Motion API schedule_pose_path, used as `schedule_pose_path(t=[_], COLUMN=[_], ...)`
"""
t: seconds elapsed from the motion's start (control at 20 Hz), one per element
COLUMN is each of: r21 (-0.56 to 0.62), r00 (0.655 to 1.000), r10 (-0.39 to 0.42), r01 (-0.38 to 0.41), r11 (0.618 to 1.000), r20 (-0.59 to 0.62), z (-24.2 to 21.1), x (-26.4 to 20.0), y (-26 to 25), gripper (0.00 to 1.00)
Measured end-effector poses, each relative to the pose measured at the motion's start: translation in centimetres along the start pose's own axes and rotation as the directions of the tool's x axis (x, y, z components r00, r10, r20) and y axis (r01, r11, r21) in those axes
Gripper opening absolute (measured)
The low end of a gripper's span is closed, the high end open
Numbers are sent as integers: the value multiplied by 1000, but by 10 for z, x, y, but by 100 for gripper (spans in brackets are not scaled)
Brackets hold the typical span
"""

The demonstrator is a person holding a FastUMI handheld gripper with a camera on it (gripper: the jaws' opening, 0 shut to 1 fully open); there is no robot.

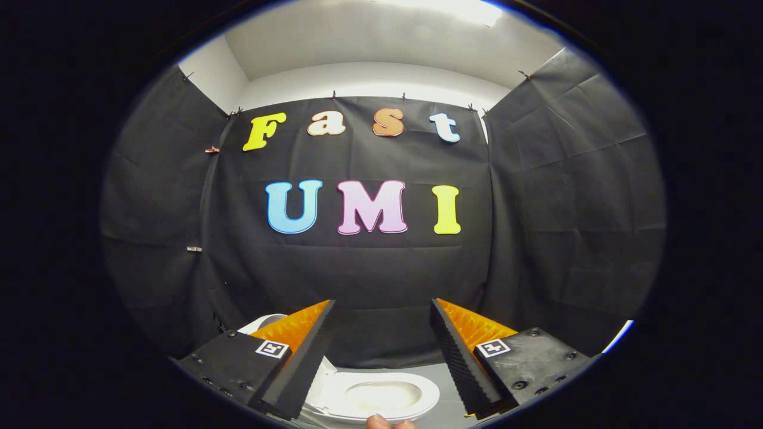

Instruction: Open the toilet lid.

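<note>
With its fingers spread apart and holding nothing, the gripper (381, 351) hovers above the toilet (381, 398). Below, the bowl shows open and the lid (262, 323) seems raised, so little remains but withdrawing.

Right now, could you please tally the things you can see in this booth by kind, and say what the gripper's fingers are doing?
Toilet, seat and bowl exposed between the fingers: 1
Raised toilet lid, behind the left finger: 1
Gripper, open, fingers apart and holding nothing: 1
Fingertip of a person's hand, below the bowl: 1
Total: 4
</note>
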State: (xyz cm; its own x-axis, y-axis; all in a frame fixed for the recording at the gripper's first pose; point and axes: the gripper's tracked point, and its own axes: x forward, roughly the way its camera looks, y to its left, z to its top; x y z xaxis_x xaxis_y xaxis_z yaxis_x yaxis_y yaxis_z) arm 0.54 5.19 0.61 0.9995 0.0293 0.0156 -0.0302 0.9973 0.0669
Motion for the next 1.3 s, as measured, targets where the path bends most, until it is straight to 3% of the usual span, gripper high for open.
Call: schedule_pose_path(t=[1.3], r21=[-7], r00=[1000], r10=[-9], r01=[9], r11=[1000], r20=[-4], z=[-6], x=[-6], y=[-3], gripper=[98])
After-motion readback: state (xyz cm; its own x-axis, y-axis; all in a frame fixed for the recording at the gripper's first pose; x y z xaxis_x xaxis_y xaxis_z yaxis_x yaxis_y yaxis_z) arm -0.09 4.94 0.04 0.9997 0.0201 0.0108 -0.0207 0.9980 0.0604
